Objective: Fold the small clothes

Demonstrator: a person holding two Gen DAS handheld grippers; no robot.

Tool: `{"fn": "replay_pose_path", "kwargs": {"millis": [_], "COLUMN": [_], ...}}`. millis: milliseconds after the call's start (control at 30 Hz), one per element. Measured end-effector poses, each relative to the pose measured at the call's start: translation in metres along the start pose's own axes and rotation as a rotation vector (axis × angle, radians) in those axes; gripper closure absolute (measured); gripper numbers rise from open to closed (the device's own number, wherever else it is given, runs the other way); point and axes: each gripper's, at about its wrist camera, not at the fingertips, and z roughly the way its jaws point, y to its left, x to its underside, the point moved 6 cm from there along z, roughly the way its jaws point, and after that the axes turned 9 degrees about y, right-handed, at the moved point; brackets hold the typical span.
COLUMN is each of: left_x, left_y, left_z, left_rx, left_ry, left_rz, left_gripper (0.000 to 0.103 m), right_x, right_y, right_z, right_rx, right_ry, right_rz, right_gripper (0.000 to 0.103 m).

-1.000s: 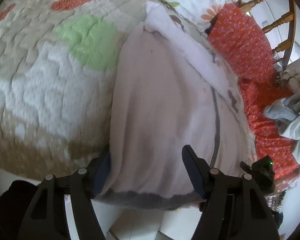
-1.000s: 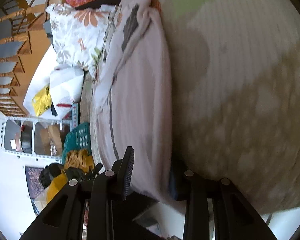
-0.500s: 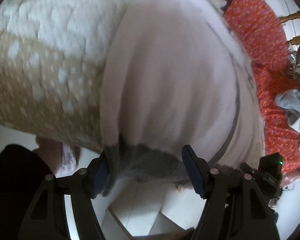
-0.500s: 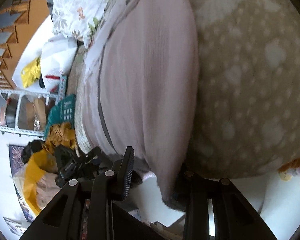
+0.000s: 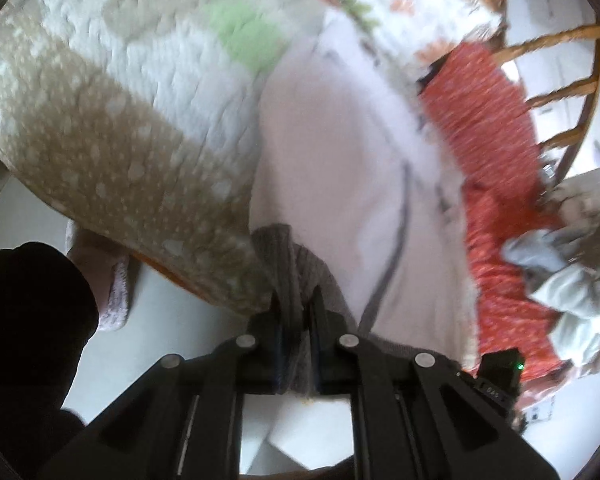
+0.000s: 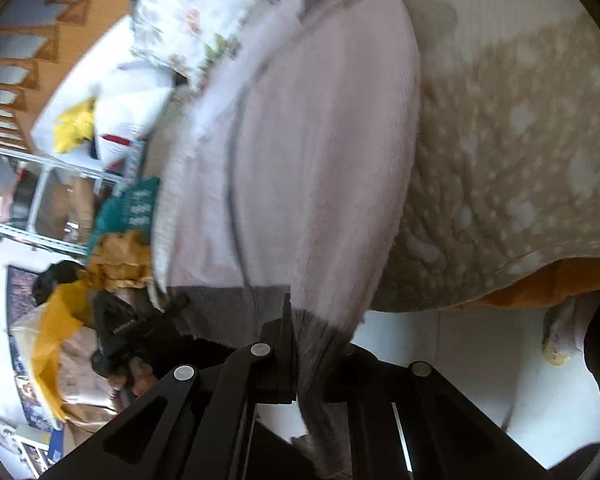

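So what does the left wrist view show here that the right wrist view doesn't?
Left wrist only: the red patterned cloth, a wooden chair back and pale crumpled clothes.

Right wrist only: a wire shelf, a yellow bag and the left gripper from outside.

Both: the pale pink garment on the quilt, its grey hem pinched in shut jaws, left gripper at one corner, right gripper at the other.

blur: quilt (image 5: 100, 152), garment (image 5: 340, 168) | hidden: garment hem inside left claw (image 5: 296, 312)
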Motion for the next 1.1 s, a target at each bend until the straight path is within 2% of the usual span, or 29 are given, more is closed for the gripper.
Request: {"fn": "replay_pose_path", "kwargs": {"millis": [100, 167, 300, 400, 500, 633, 733, 800, 867, 900, 933, 967, 1000, 1033, 1100], "left_x": [-0.02, -0.046, -0.114, -0.172, -0.23, -0.278, -0.299, -0.312, -0.328, -0.337, -0.343, -0.348, -0.352, -0.354, -0.356], "left_y": [-0.017, -0.033, -0.076, -0.102, -0.117, -0.117, -0.113, -0.114, -0.117, -0.119, -0.12, -0.12, -0.119, -0.118, -0.119], "left_z": [-0.013, -0.018, -0.01, 0.014, 0.05, 0.087, 0.11, 0.116, 0.116, 0.114, 0.109, 0.103, 0.099, 0.095, 0.093], "left_rx": [0.062, 0.069, 0.064, 0.052, 0.033, -0.009, -0.022, -0.023, -0.025, -0.037, -0.053, -0.067, -0.074, -0.074, -0.065], "left_ry": [-0.032, -0.05, -0.096, -0.114, -0.107, -0.099, -0.071, -0.076, -0.116, -0.152, -0.191, -0.23, -0.255, -0.26, -0.24], "left_rz": [0.002, 0.021, 0.075, 0.088, 0.068, 0.051, 0.028, 0.025, 0.027, 0.03, 0.026, 0.016, 0.005, -0.006, -0.009], "left_gripper": [0.093, 0.093, 0.093, 0.093, 0.093, 0.093, 0.093, 0.092, 0.084, 0.069, 0.051, 0.045, 0.039, 0.037, 0.037], "right_x": [-0.014, -0.029, -0.09, -0.145, -0.199, -0.266, -0.299, -0.32, -0.338, -0.346, -0.356, -0.361, -0.369, -0.374, -0.383], "right_y": [0.014, 0.022, 0.041, 0.055, 0.057, 0.048, 0.039, 0.028, 0.016, 0.01, 0.003, 0.001, -0.006, -0.009, -0.017], "right_z": [-0.025, -0.036, -0.056, -0.062, -0.059, -0.038, -0.024, -0.017, -0.012, -0.011, -0.01, -0.01, -0.013, -0.017, -0.025], "right_rx": [-0.052, -0.063, -0.075, -0.058, -0.042, 0.005, 0.039, 0.014, -0.05, -0.074, -0.093, -0.094, -0.089, -0.086, -0.089], "right_ry": [-0.046, -0.064, -0.11, -0.157, -0.187, -0.18, -0.172, -0.17, -0.172, -0.171, -0.174, -0.182, -0.21, -0.237, -0.286], "right_rz": [-0.008, -0.018, -0.027, -0.031, 0.0, 0.048, 0.071, 0.09, 0.131, 0.154, 0.179, 0.193, 0.21, 0.22, 0.238], "right_gripper": [0.098, 0.098, 0.098, 0.098, 0.098, 0.098, 0.097, 0.095, 0.095, 0.091, 0.081, 0.073, 0.055, 0.042, 0.038]}}
